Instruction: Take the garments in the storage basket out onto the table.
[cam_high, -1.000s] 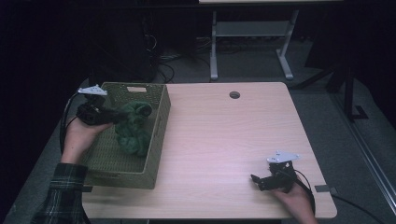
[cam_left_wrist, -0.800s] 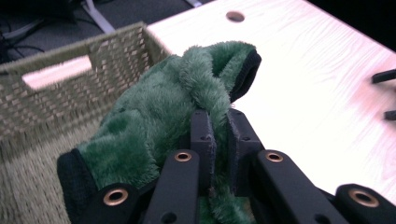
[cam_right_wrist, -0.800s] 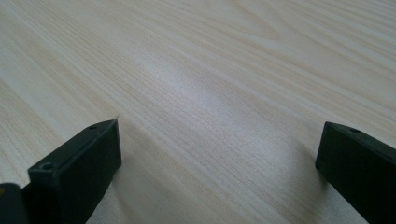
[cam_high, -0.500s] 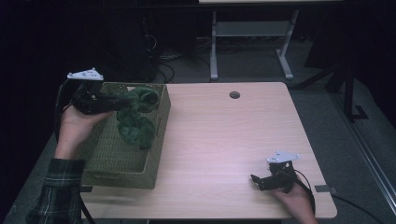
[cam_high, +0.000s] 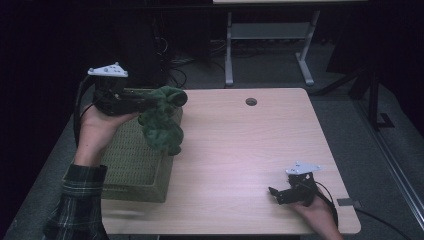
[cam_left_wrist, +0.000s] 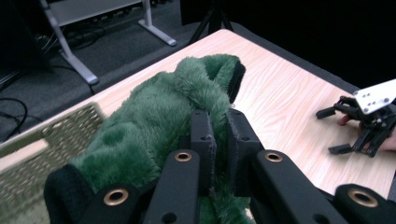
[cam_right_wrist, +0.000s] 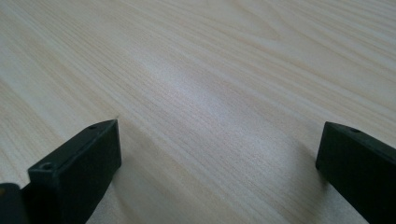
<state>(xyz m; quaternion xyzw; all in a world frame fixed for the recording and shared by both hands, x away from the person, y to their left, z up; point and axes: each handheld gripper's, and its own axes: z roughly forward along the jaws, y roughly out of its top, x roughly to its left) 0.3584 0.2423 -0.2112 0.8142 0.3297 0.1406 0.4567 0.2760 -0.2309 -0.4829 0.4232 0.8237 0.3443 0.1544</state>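
A fuzzy green plush toy (cam_high: 162, 122) hangs above the right rim of the woven basket (cam_high: 131, 159) at the table's left. My left gripper (cam_high: 150, 104) is shut on the toy, lifted clear of the basket. In the left gripper view its black jaws pinch a fold of the green plush toy (cam_left_wrist: 163, 116), and my left gripper (cam_left_wrist: 218, 140) points across the table. My right gripper (cam_high: 274, 194) rests on the tabletop near the front right, open, with nothing between its jaws. In the right gripper view my right gripper (cam_right_wrist: 217, 149) spans bare wood.
The light wooden table (cam_high: 240, 150) has a round cable hole (cam_high: 251, 101) near its back edge. A metal stand (cam_high: 265, 45) and cables lie on the floor behind. The other hand's gripper (cam_left_wrist: 359, 123) shows far off in the left gripper view.
My left gripper has risen out of the basket and moved right, carrying the green plush toy with it. The right gripper has stayed in place.
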